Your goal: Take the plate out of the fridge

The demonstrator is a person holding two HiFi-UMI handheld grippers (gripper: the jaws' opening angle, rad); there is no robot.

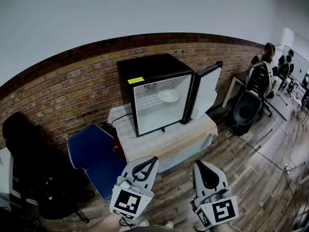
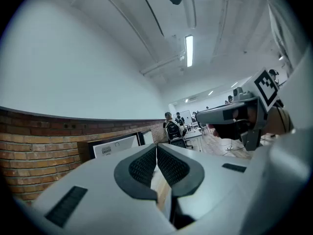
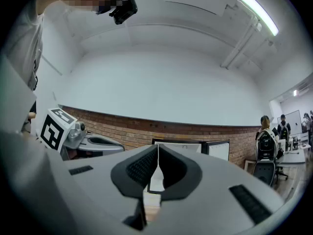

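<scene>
Left gripper (image 2: pixel 156 153), right gripper (image 3: pixel 158 155) closed, empty; plate (image 1: pixel 168 96) in open fridge (image 1: pixel 145 69), blue chair (image 1: pixel 91 151) near

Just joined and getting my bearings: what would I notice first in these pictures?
A black mini fridge stands open on a cloth-covered table by the brick wall, a white plate on a shelf inside. In the foreground the left gripper and right gripper are both shut and empty, short of it. A blue chair sits beside the table.
</scene>
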